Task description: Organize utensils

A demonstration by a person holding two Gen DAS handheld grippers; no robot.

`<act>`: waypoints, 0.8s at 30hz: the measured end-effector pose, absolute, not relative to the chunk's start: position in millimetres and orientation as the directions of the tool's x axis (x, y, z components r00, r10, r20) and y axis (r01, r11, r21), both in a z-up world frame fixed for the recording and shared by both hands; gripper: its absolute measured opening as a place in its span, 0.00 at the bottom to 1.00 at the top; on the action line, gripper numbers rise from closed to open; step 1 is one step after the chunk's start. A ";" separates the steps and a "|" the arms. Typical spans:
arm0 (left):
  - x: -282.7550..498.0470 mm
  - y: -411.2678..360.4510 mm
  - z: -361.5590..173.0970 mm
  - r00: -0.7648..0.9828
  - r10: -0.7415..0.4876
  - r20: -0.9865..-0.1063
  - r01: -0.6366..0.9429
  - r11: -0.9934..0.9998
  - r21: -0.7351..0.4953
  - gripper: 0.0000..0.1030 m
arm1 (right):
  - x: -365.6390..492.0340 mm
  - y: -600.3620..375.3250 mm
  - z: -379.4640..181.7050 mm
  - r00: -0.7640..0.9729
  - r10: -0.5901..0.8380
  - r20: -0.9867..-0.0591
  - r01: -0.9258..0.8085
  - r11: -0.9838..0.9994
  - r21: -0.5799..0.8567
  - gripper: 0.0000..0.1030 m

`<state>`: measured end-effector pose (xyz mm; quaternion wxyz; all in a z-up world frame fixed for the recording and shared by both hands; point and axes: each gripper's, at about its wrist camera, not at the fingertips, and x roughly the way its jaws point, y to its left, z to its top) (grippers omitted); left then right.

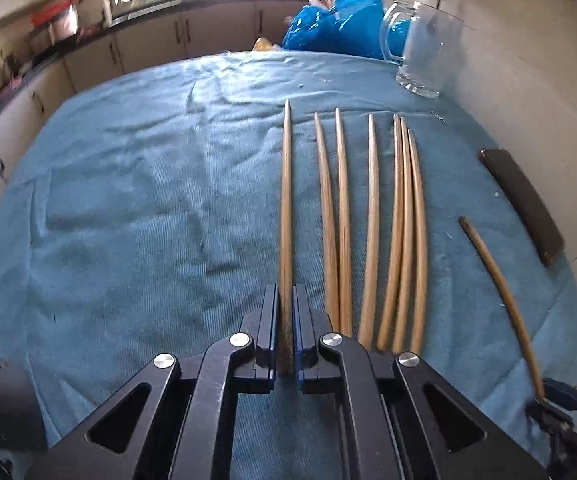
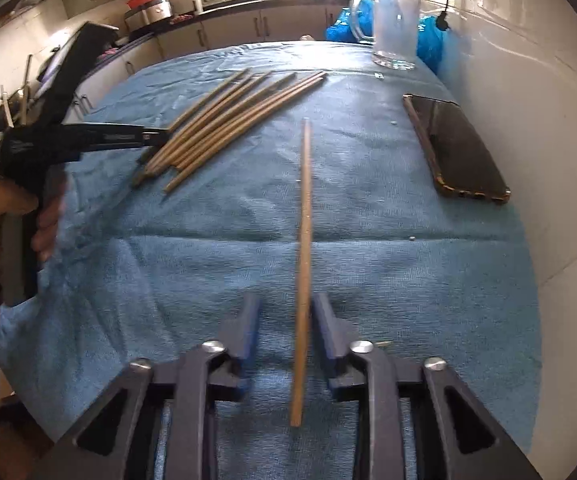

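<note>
The left claw (image 1: 286, 312) is clamping the thick end of one wooden chopstick (image 1: 286, 208), pads pressed against both sides, with the stick running forward over the blue towel (image 1: 128, 208) covering the worktop. The right claw (image 2: 286, 320) is standing partly open around a second chopstick (image 2: 304, 240); a clear gap is showing on the left pad, and whether the right pad is touching cannot be told. The risk appears to be that this second stick is sitting loose, so any lift could be letting it swing or drop onto the towel. A further risk is the left claw brushing the row of six chopsticks (image 1: 372, 220) lying just beside its held stick and scattering them. The sticks are looking like slim, tapered, light-brown wood, smooth and prone to rolling. A glass mug (image 1: 424, 52) is standing at the far corner, presumably the destination, and a phone (image 2: 456, 148) is lying near the wall.
</note>
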<state>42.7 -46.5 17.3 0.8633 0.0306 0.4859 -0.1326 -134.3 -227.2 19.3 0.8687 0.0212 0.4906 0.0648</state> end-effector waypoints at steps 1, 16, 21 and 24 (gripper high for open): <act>39.3 -41.8 18.2 0.479 -0.214 -0.851 0.252 0.962 -0.099 0.06 | -133.8 -229.3 19.2 0.507 0.134 -0.851 -0.084 0.991 0.106 0.15; -112.9 25.2 23.9 0.319 -0.280 -0.905 0.270 0.942 -0.197 0.06 | -155.1 -228.2 19.2 0.408 0.123 -0.905 -0.107 0.990 0.087 0.08; -127.1 33.1 56.0 0.378 -0.308 -0.873 0.310 0.931 -0.194 0.17 | -150.4 -231.4 22.6 0.404 0.148 -0.903 -0.121 0.987 0.107 0.22; -112.8 27.3 63.8 0.407 -0.312 -0.859 0.302 0.933 -0.195 0.30 | -136.9 -232.3 28.7 0.424 0.165 -0.890 -0.105 0.986 0.133 0.22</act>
